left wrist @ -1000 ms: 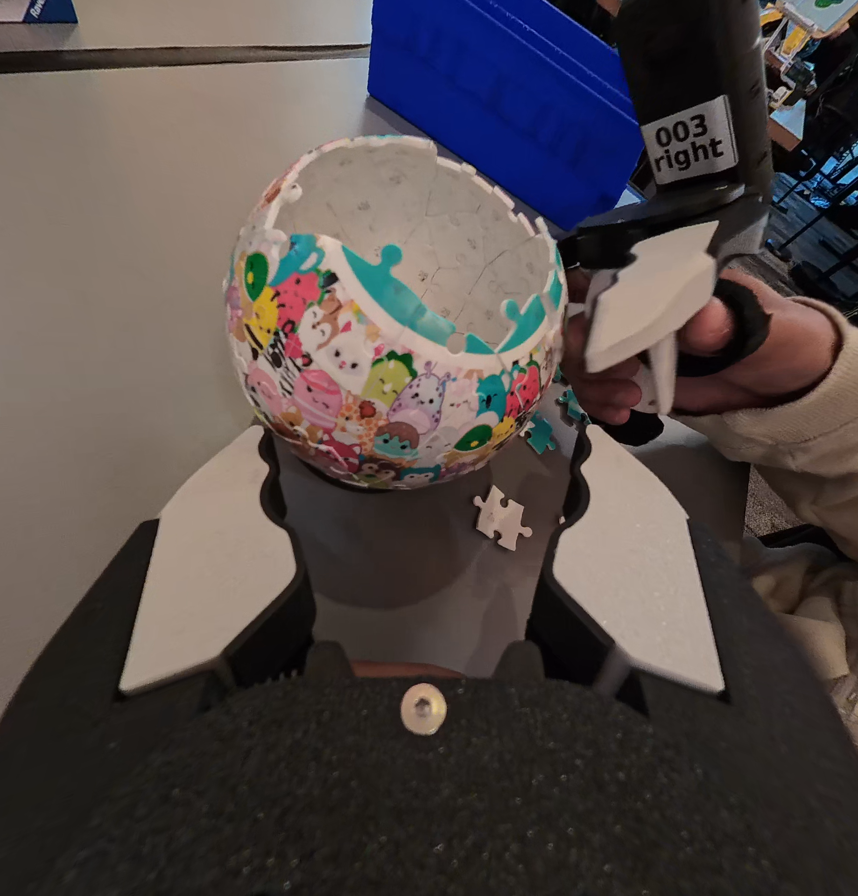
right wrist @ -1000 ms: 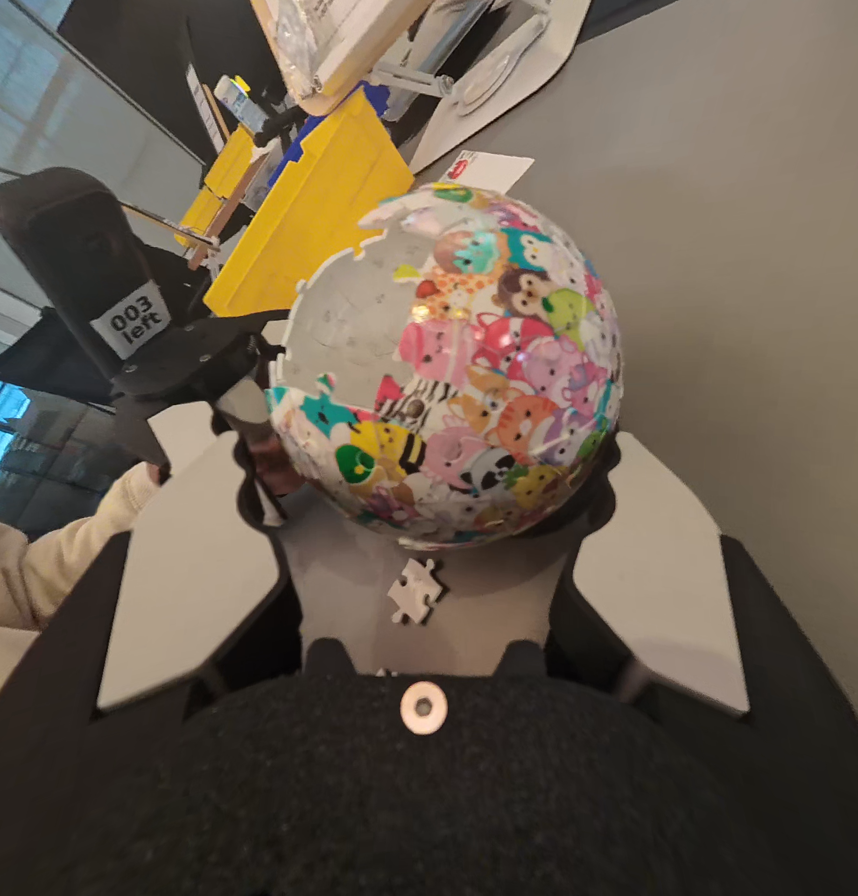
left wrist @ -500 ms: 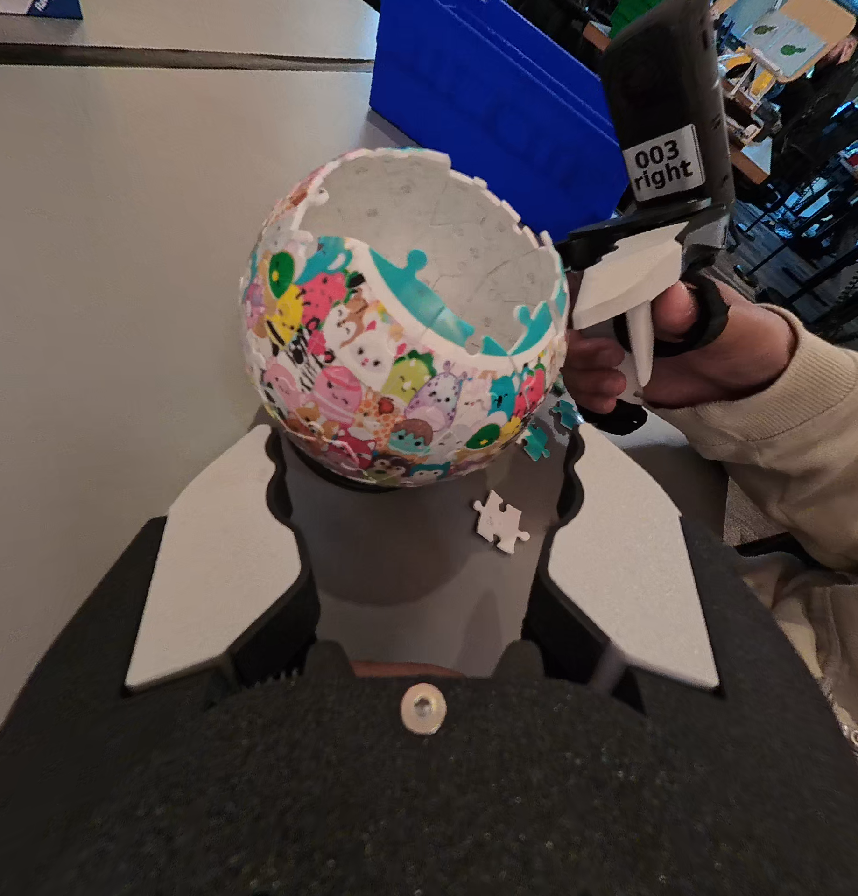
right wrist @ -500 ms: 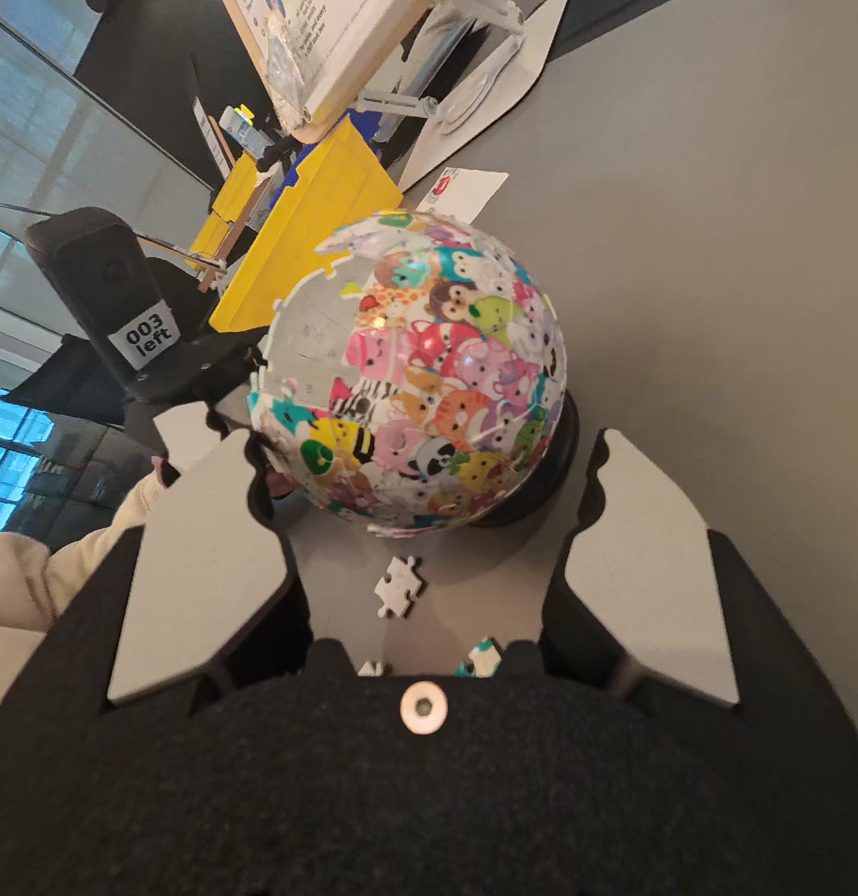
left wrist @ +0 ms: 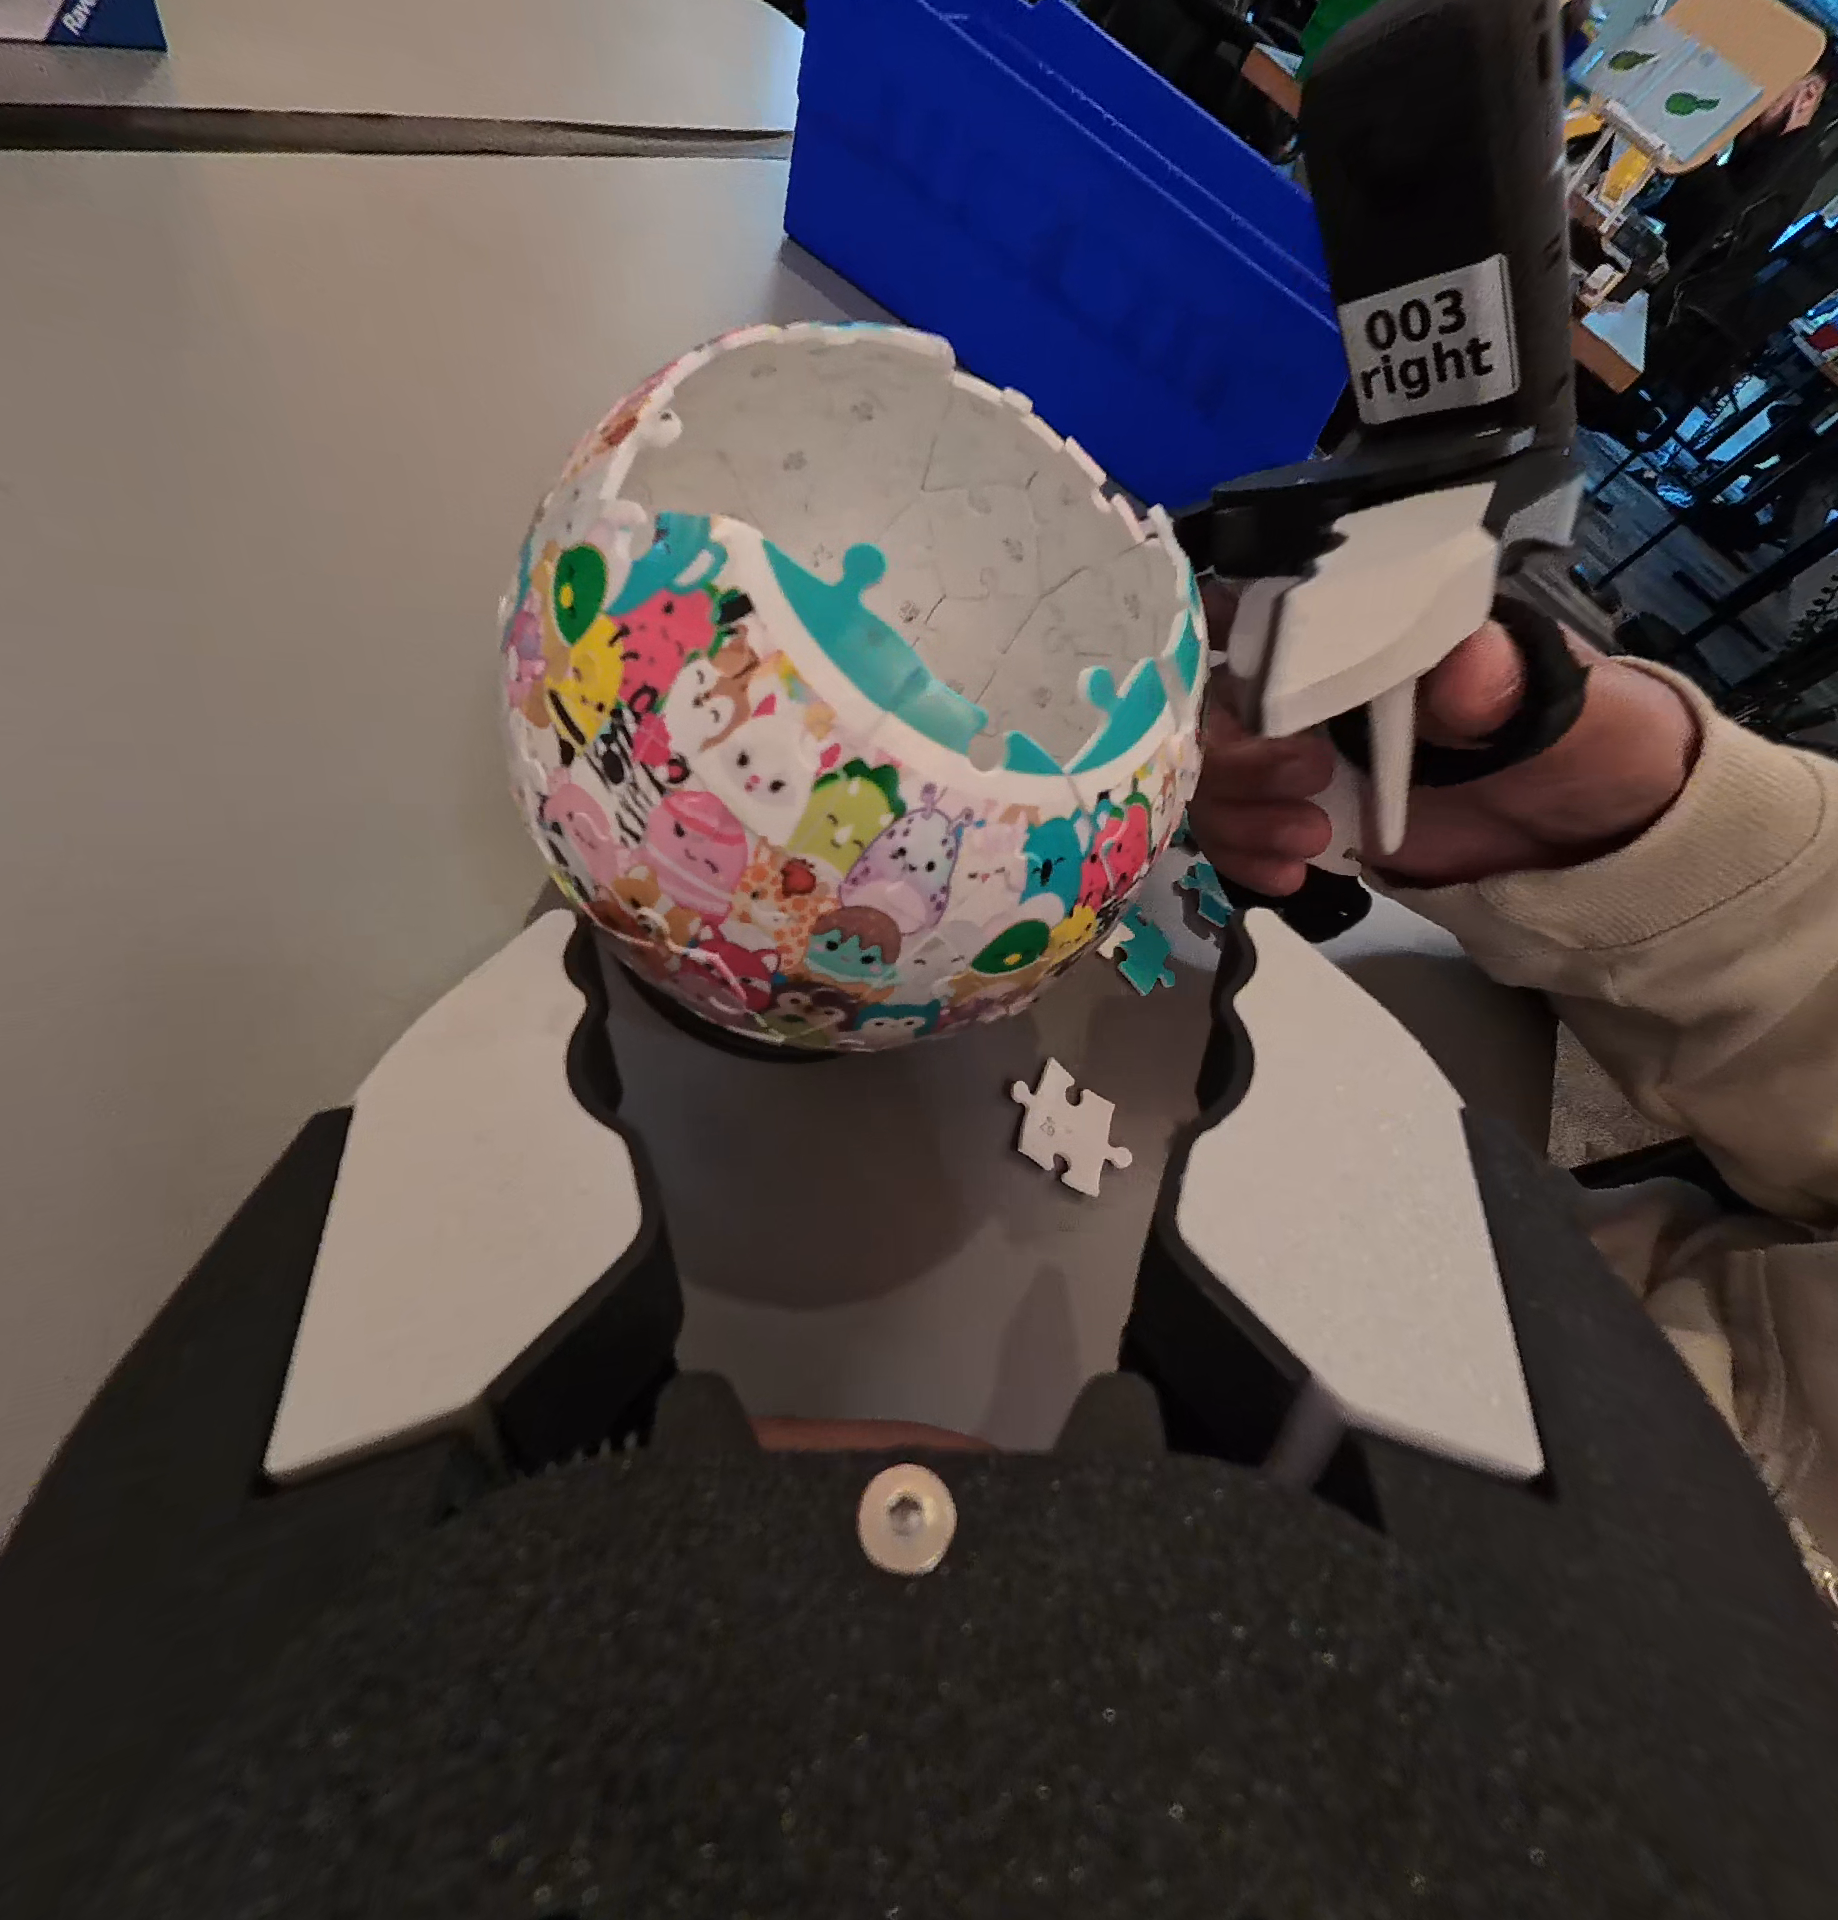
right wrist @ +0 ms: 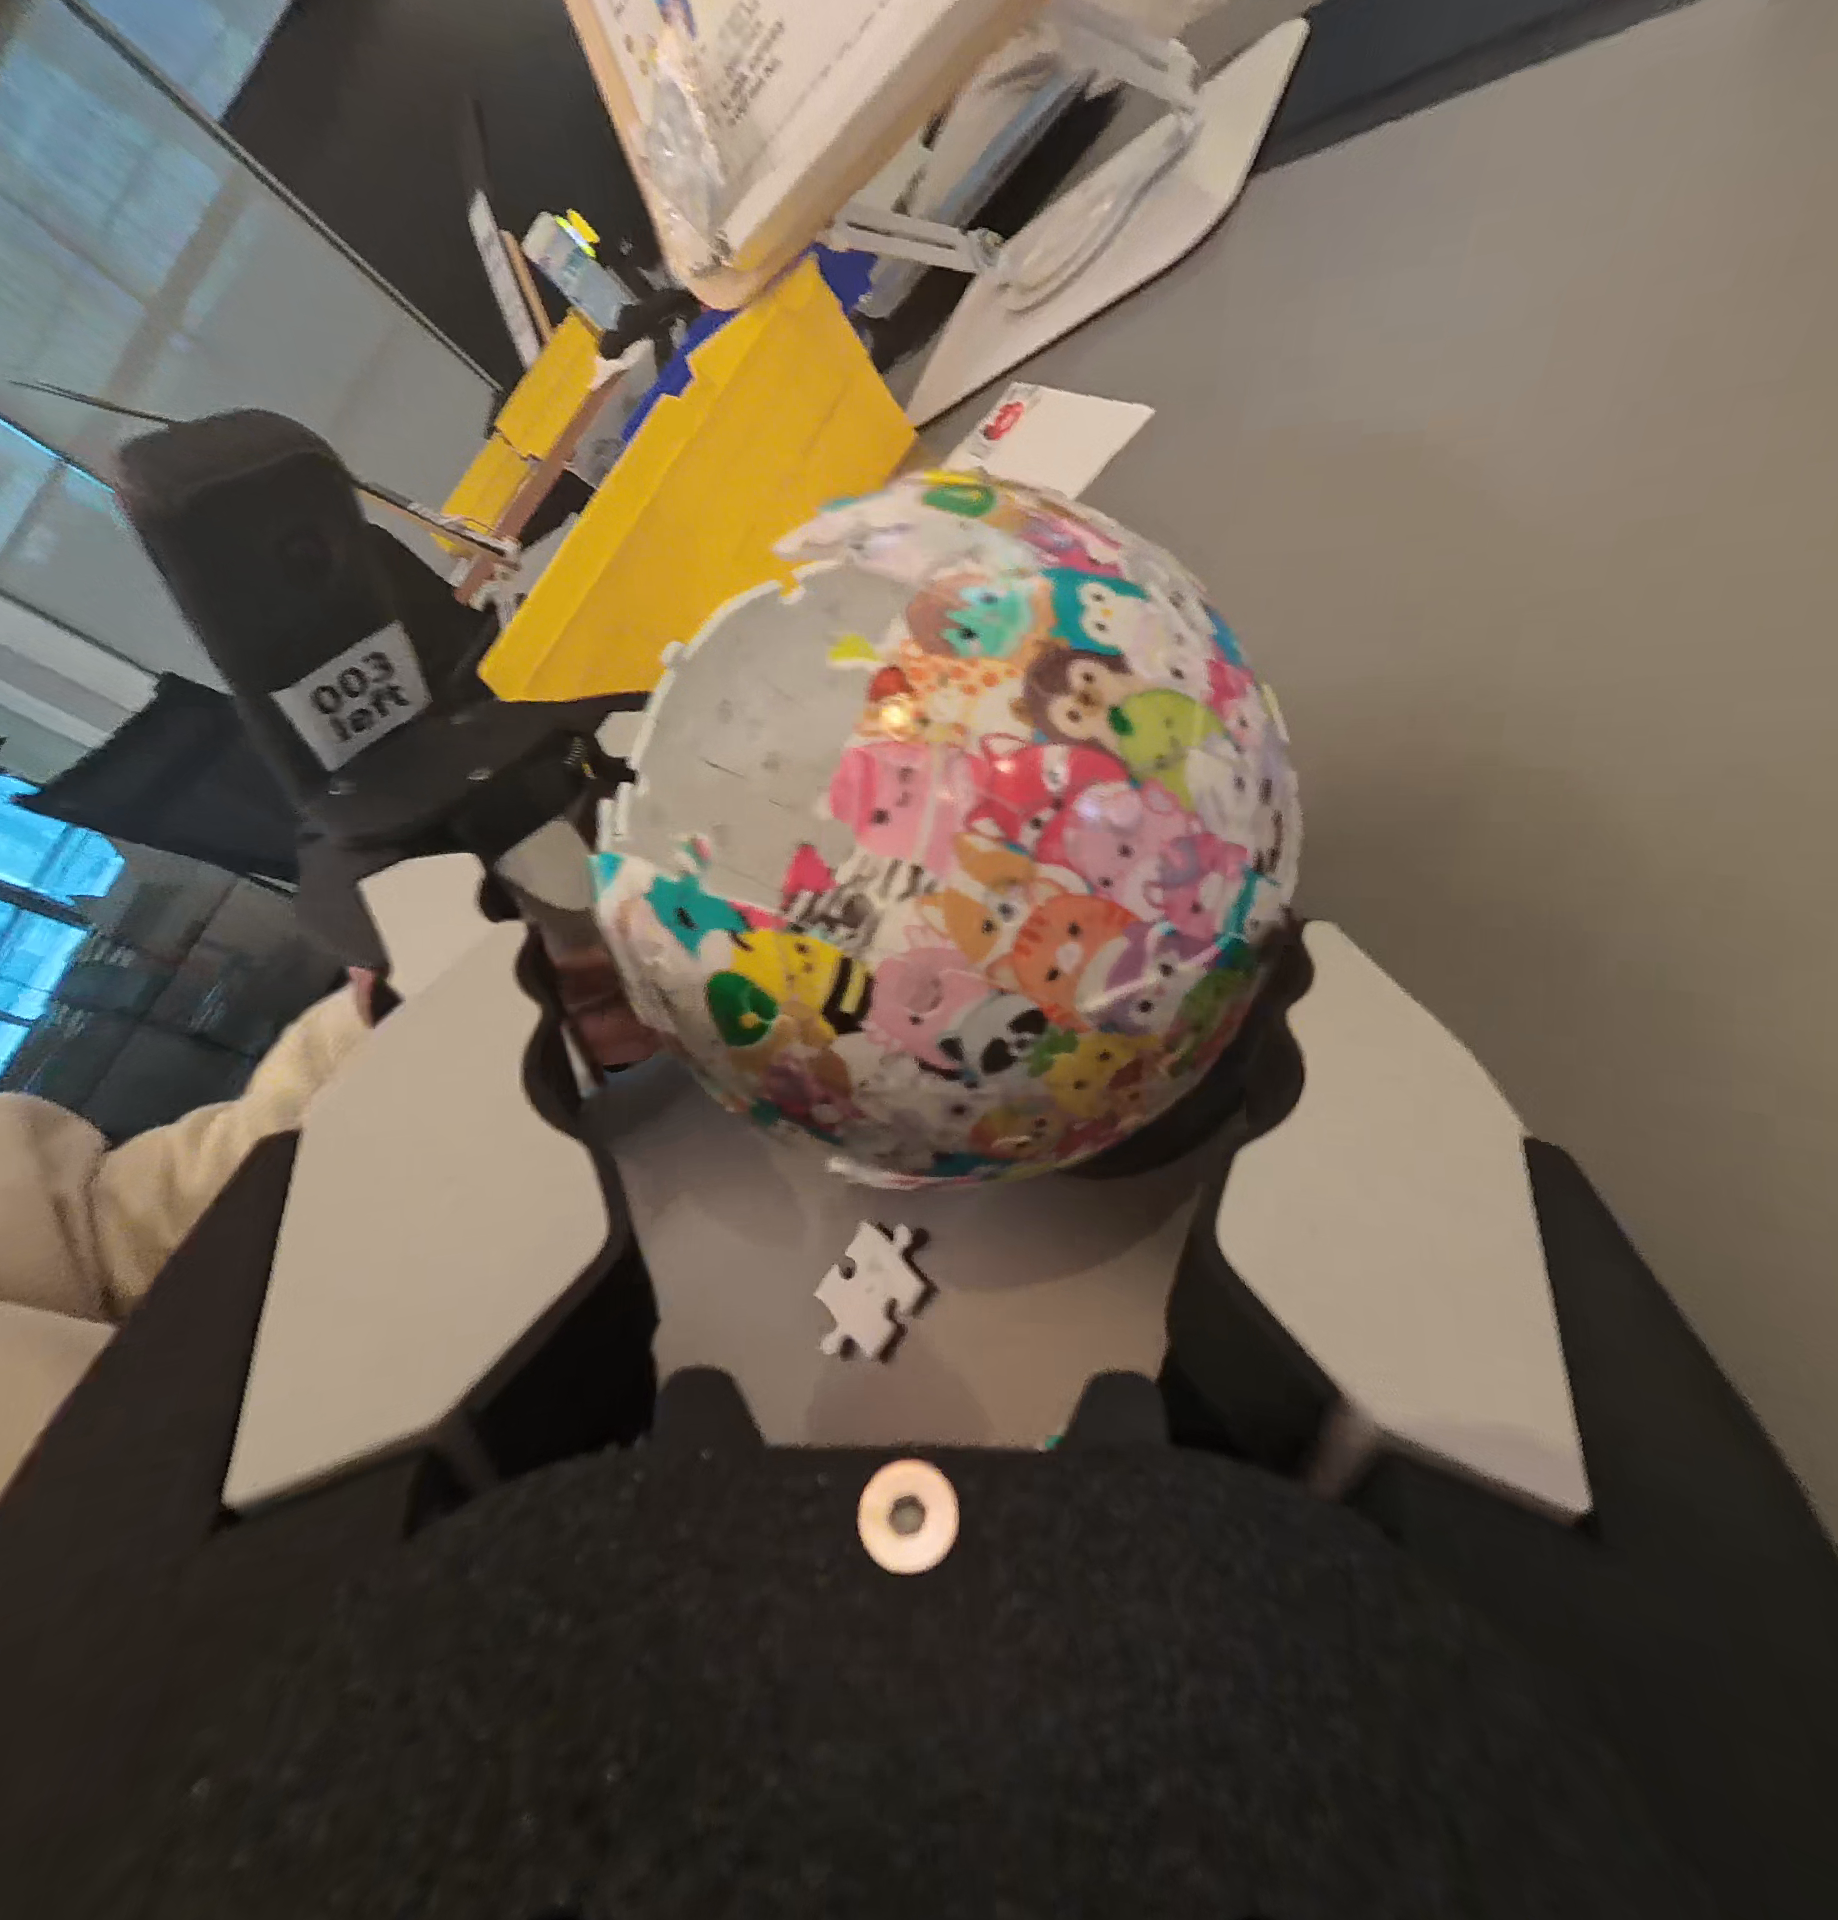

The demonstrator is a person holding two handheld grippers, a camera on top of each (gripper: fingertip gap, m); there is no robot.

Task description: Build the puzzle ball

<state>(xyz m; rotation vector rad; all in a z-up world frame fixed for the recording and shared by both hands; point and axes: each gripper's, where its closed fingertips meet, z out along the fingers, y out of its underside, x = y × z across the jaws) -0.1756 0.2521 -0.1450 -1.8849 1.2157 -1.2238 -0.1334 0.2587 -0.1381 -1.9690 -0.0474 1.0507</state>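
One unfinished puzzle ball, top gaping, on a dark base on the grey tabletop. One white loose piece face down just before the ball; two teal pieces beside it. Two grippers flanking the ball: left gripper wide open, empty; right gripper likewise spread, holding nothing.

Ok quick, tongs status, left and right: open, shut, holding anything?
Left tongs: open, empty, close in front of the puzzle ball.
Right tongs: open, empty, straddling the ball's lower part without gripping it.
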